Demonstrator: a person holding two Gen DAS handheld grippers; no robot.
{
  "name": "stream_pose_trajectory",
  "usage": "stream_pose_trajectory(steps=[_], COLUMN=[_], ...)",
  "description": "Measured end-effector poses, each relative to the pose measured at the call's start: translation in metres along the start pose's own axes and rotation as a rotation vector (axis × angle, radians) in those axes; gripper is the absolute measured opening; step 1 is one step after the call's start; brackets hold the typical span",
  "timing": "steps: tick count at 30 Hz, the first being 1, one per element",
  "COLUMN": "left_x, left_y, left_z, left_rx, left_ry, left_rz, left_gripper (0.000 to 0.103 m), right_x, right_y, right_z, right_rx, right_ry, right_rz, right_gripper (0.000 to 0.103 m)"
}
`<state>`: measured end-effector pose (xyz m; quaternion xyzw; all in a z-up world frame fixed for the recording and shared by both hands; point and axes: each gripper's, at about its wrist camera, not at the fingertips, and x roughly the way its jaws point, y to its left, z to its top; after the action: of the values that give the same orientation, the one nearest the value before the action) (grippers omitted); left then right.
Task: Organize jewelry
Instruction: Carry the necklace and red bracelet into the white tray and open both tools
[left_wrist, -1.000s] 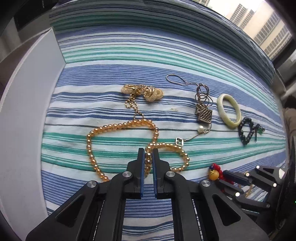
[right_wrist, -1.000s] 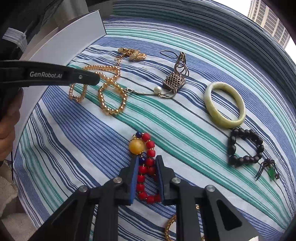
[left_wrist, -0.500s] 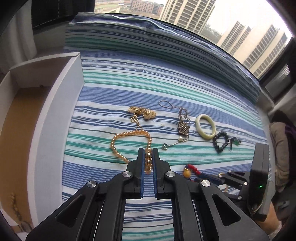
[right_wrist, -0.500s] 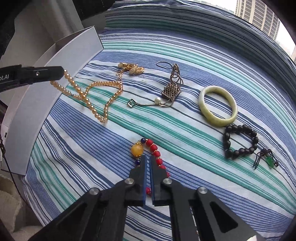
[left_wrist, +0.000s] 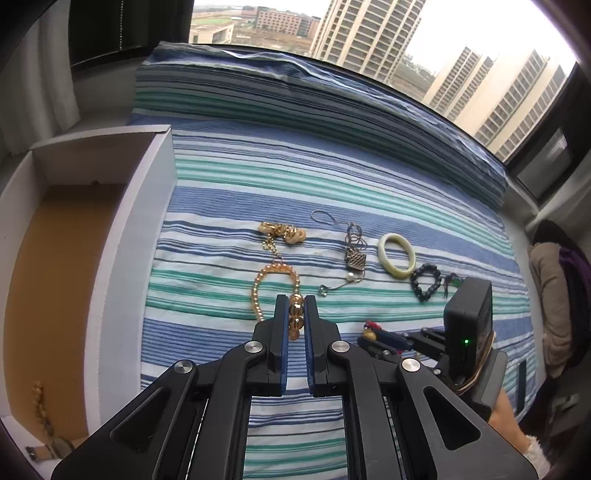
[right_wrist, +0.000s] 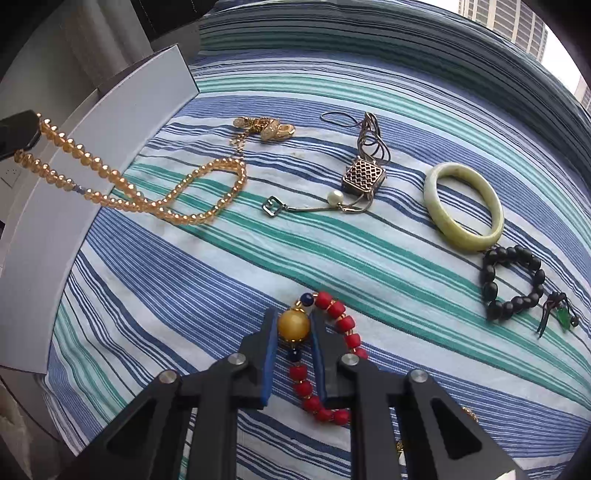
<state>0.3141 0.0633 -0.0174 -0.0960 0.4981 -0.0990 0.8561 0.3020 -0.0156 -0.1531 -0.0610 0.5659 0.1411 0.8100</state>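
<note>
My left gripper (left_wrist: 295, 302) is shut on the amber bead necklace (left_wrist: 295, 315) and holds one end high; the rest trails to the striped cloth (right_wrist: 207, 192). Its finger tip shows at the left edge of the right wrist view (right_wrist: 18, 133). My right gripper (right_wrist: 293, 317) is shut on the yellow bead (right_wrist: 293, 324) of a red bead bracelet (right_wrist: 334, 369) lying on the cloth. The right gripper also shows in the left wrist view (left_wrist: 373, 334).
On the cloth lie a gold chain piece (right_wrist: 267, 127), a silver pendant necklace (right_wrist: 364, 177), a pale green bangle (right_wrist: 463, 206) and a black bead bracelet (right_wrist: 511, 288). A white box with a brown floor (left_wrist: 66, 266) stands left, holding a small bead string (left_wrist: 40, 402).
My left gripper has risen with the amber necklace, lifting most of it off the cloth. My right gripper opened, then closed on the bracelet's yellow bead.
</note>
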Motion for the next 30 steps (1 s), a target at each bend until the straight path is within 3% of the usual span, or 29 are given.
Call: stream_pose_trajectory(steps=[4, 14, 24, 30], left_x=[-0.018, -0.079, -0.195, -0.252], left_y=[0.003, 0.013, 0.055, 0.110], left_z=[0.001, 0.006, 0.021, 0.039], left_rx=[-0.005, -0.018, -0.046, -0.091], left_ry=[-0.024, -0.096, -0.236, -0.322], left_rz=[-0.036, -0.093, -0.124, -0.035], left_gripper=[0.005, 0.005, 0.005, 0.005], right_x=[-0.027, -0.099, -0.156, -0.195], right_y=[-0.007, 0.012, 0.084, 0.149], right_z=[-0.003, 0.010, 0.042, 0.077], right_rx=[0.060, 0.075, -0.029, -0.109], right_ry=[-0.066, -0.209, -0.310, -0.370], right_rz=[0.081, 0.211, 0.310, 0.423], right_gripper=[0.017, 0.017, 0.017, 0.017])
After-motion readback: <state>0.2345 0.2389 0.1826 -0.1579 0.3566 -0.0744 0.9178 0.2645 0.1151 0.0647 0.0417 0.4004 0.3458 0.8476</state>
